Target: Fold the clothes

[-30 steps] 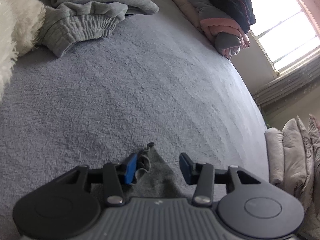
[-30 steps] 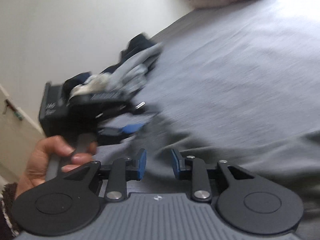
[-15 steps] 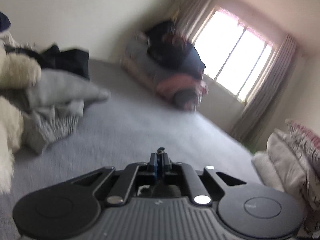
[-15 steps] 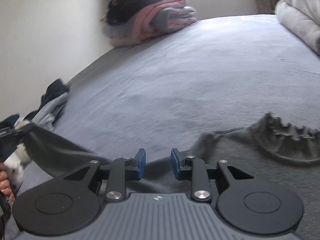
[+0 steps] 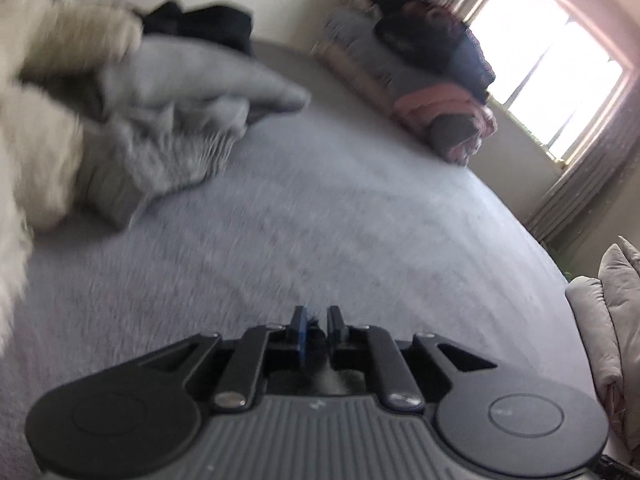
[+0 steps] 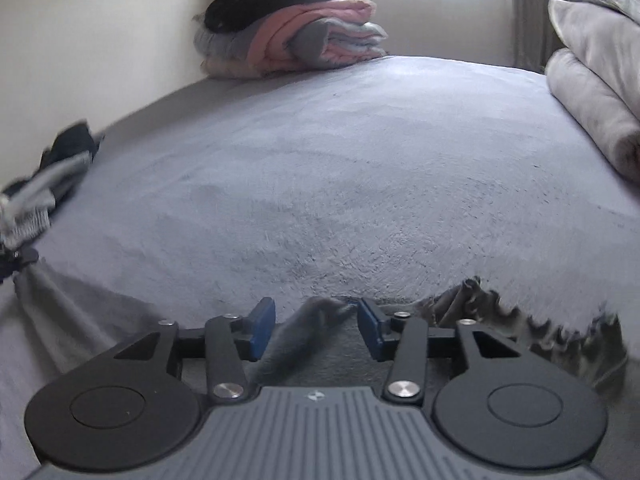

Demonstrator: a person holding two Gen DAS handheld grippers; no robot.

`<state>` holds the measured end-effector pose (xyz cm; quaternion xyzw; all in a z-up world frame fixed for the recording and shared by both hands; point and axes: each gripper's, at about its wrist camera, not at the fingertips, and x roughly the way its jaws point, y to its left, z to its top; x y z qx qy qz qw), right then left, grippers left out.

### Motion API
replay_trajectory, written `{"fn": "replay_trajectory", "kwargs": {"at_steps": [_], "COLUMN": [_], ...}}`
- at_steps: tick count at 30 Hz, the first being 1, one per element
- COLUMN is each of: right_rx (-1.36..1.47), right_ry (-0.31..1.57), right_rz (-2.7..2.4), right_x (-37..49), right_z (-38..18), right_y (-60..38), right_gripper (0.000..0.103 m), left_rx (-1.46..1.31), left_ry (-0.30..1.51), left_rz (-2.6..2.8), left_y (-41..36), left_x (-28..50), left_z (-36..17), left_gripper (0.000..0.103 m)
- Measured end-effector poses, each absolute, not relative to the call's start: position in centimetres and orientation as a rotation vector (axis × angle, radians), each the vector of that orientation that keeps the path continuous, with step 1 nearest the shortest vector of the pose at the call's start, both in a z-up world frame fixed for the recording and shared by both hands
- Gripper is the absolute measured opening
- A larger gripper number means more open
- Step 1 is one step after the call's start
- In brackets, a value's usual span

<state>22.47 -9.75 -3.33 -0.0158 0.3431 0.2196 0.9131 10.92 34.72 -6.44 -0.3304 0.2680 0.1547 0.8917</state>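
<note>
A dark grey garment (image 6: pixel 540 332) with a gathered elastic edge lies on the grey bed cover (image 6: pixel 340 168), right in front of my right gripper (image 6: pixel 316 326). That gripper's jaws are opening. A raised fold of the garment (image 6: pixel 308 320) stands between them, and the pads do not press on it. At the left edge of the right wrist view the garment is pulled up to a pinched point (image 6: pixel 44 292). My left gripper (image 5: pixel 316 322) has its jaws almost together on a bit of the same dark cloth, and they are starting to open.
A heap of unfolded grey, white and dark clothes (image 5: pixel 160 120) lies on the bed at the left. A folded stack (image 6: pixel 296 36) sits against the far wall under the window. Pillows (image 6: pixel 592 92) lie along the right side.
My left gripper shut on the garment's corner and lifted it. My right gripper swung right, along the garment towards its gathered edge, and its jaws have widened.
</note>
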Motion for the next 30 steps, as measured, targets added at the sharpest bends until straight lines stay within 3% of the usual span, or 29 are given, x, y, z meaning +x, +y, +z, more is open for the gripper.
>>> {"fn": "replay_trajectory", "kwargs": {"at_steps": [7, 14, 23, 30], "right_rx": [-0.133, -0.164, -0.236, -0.345], "right_ry": [0.685, 0.657, 0.675, 0.724], "right_rz": [0.46, 0.466, 0.618, 0.63], "right_x": [23.7, 23.0, 21.5, 21.6], "right_z": [-4.3, -4.5, -3.6, -4.1], "right_y": [-8.5, -7.5, -4.5, -3.1], "right_gripper": [0.049, 0.047, 0.047, 0.043], "left_rx": [-0.666, -0.522, -0.588, -0.602], "left_ry": [0.555, 0.402, 0.533, 0.559], "left_rz": [0.282, 0.326, 0.358, 0.327], "left_y": [34.4, 33.1, 34.2, 34.1], "left_x": [10.9, 10.1, 11.3, 11.5], "left_z": [-6.8, -4.7, -6.5, -7.1], "left_gripper": [0.004, 0.003, 0.009, 0.004]}}
